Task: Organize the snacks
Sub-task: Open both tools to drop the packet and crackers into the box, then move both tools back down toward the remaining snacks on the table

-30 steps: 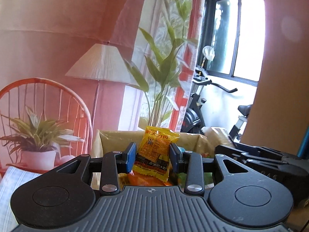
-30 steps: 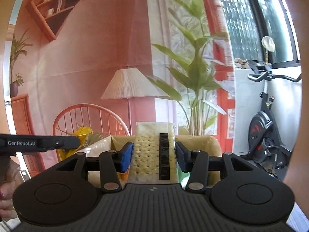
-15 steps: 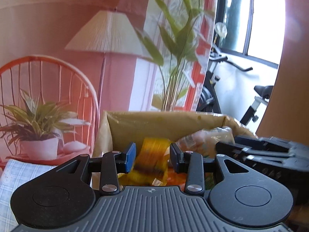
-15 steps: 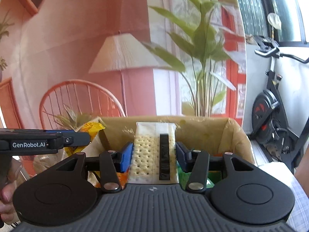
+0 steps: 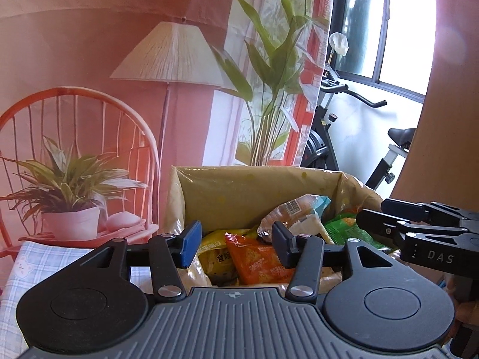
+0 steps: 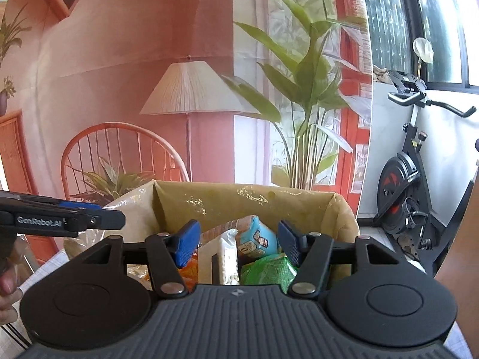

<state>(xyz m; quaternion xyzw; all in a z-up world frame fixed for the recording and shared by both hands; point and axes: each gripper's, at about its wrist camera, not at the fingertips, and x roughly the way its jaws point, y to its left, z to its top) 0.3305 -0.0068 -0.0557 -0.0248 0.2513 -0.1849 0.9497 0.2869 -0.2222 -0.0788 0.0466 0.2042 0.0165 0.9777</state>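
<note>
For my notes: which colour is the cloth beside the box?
Pale blue-and-white check cloth, best in the left wrist view.

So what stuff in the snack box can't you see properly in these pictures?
- Box bottom and front wall: both views, hidden by each gripper's black body.
- Cracker packet: right wrist view, lower part cut off behind the right gripper, whose jaws are opening with nothing pressed.
- Yellow packet: left wrist view, half behind the left gripper, jaws opening; print too small.
- Blue packet: label too small.
</note>
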